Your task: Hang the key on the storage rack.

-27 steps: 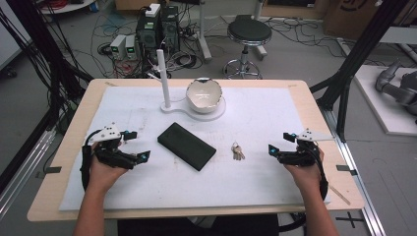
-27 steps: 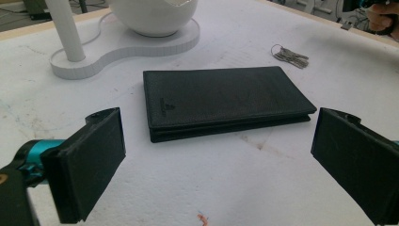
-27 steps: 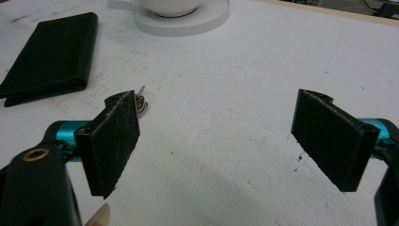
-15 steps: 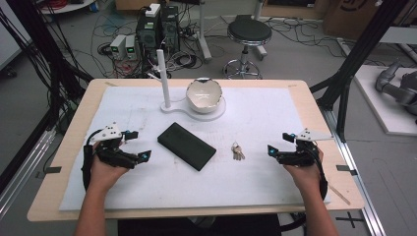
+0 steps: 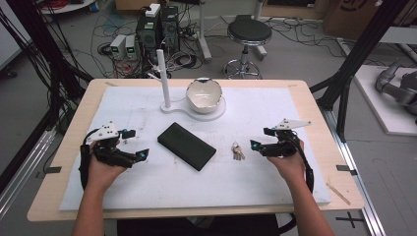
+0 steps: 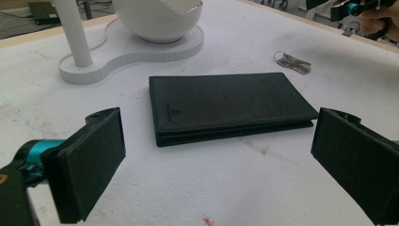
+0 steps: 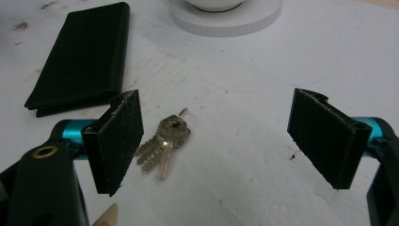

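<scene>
Light wooden table (image 5: 59,162) topped with a white foam mat (image 5: 275,123), both grippers sitting low over the mat at the near side. Ahead of and between the two grippers: flat black leather long wallet (image 5: 186,146), lying closed on the mat at a diagonal; in the left gripper view it sits straight ahead of the jaws, centred in the gap but well beyond the pads, not touched (image 6: 226,106). Past the wallet, farther from both sets of fingers: white moulded stand with an upright white post (image 5: 163,78) and a white egg-shaped bowl with a cut-away opening (image 5: 203,94) on its round base. Left gripper (image 5: 133,145): jaws wide apart, nothing between them, pointing toward the wallet's near short end. Right gripper (image 5: 256,139): jaws also wide apart, empty. Small bunch of silver metal keys on a ring (image 5: 237,151) lies on the mat just ahead of the right gripper's tips; in the right gripper view the keys (image 7: 164,141) sit just beside the left-hand pad (image 7: 115,141), slightly inside the gap, well apart from the other pad. Whether that pad brushes the keys is hard to call, the frame is a bit blurred there; looks like a small gap. Keys and wallet are near each other, not touching.
</scene>
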`<state>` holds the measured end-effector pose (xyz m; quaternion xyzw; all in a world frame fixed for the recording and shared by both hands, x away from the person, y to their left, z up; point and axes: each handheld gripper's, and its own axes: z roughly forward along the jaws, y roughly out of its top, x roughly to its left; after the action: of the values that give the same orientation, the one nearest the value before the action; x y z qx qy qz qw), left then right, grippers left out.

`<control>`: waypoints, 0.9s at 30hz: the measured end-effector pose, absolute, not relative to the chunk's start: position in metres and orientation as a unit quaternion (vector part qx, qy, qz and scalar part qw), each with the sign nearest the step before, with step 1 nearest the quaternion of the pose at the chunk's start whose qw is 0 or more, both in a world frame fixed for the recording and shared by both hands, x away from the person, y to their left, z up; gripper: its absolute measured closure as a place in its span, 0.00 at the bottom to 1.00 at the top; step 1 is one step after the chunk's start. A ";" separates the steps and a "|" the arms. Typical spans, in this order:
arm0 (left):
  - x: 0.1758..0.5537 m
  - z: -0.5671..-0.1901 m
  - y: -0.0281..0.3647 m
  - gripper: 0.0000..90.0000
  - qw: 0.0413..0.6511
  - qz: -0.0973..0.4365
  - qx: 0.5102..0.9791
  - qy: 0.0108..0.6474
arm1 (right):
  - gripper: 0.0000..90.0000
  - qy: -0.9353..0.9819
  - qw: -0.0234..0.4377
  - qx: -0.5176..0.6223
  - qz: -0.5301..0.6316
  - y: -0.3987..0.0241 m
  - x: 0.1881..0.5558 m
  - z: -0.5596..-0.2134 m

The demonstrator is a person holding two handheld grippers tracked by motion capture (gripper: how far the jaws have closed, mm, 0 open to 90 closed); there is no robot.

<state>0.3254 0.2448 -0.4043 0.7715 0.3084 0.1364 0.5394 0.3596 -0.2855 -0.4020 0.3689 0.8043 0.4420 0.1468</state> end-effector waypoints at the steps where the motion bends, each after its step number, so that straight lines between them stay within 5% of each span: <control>1: 0.325 -0.405 0.245 0.04 0.540 0.136 0.771 0.308 | 0.21 0.807 0.140 0.369 0.440 -0.280 0.362 -0.403; 14: 0.326 -0.405 0.245 0.04 0.543 0.133 0.769 0.310 | 0.30 0.818 0.097 0.386 0.416 -0.248 0.385 -0.424; 27: 0.326 -0.407 0.246 0.04 0.542 0.132 0.768 0.314 | 0.57 0.821 0.062 0.398 0.404 -0.234 0.395 -0.443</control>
<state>0.3262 0.2462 -0.4066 0.7682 0.3135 0.1323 0.5423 0.3953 -0.2343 -0.4425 0.3983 0.8211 0.4041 0.0621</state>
